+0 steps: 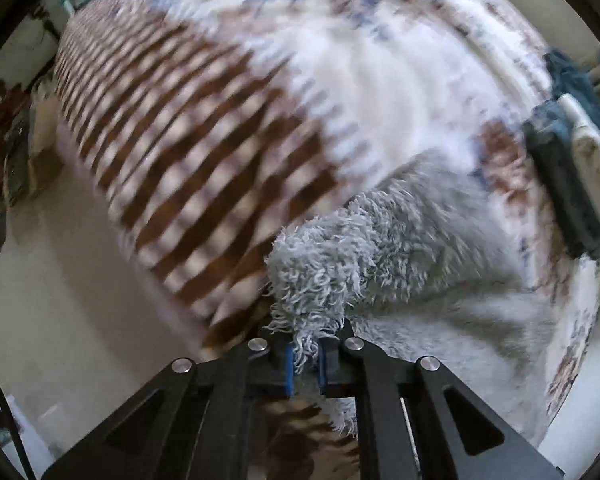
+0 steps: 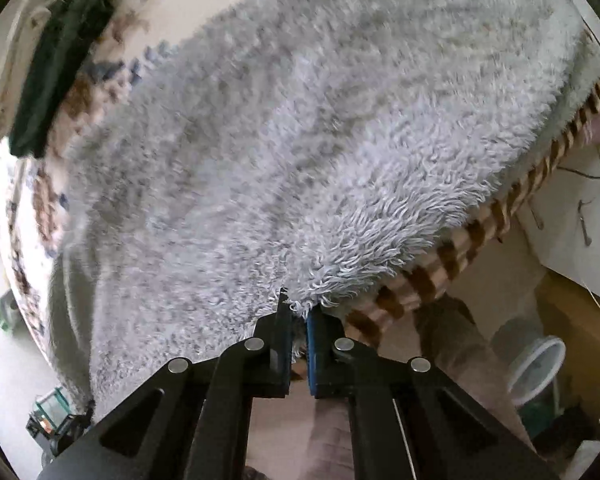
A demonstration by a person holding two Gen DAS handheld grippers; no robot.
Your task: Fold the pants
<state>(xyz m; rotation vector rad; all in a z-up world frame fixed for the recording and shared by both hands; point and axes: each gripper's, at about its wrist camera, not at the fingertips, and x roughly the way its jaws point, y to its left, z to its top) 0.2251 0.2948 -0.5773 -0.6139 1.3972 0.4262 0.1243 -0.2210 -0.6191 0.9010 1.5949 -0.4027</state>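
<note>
- Floor (image 1: 60,264): pale, bare, at the left of the left wrist view beside the bed's edge.
- Bedspread (image 1: 188,140): brown-and-cream checked border, white centre with blue and brown blotches; blurred in the left wrist view.
- Left gripper (image 1: 305,364): black frame, blue pads, jaws nipped tight on a corner of the pants; shaggy pile sticks up between the pads.
- Pants (image 1: 400,240): grey, long-pile fleece, lying on the bedspread right of centre, one corner lifted into the left gripper.
- Folded clothes (image 1: 568,168): dark and cream stack at the bedspread's far right edge.
- Right gripper (image 2: 299,320): same build, jaws pinched narrow on another edge of the pants (image 2: 300,140), which fill most of the right wrist view.
- Bin (image 2: 536,372): pale, clear-lined, on the floor at lower right.
</note>
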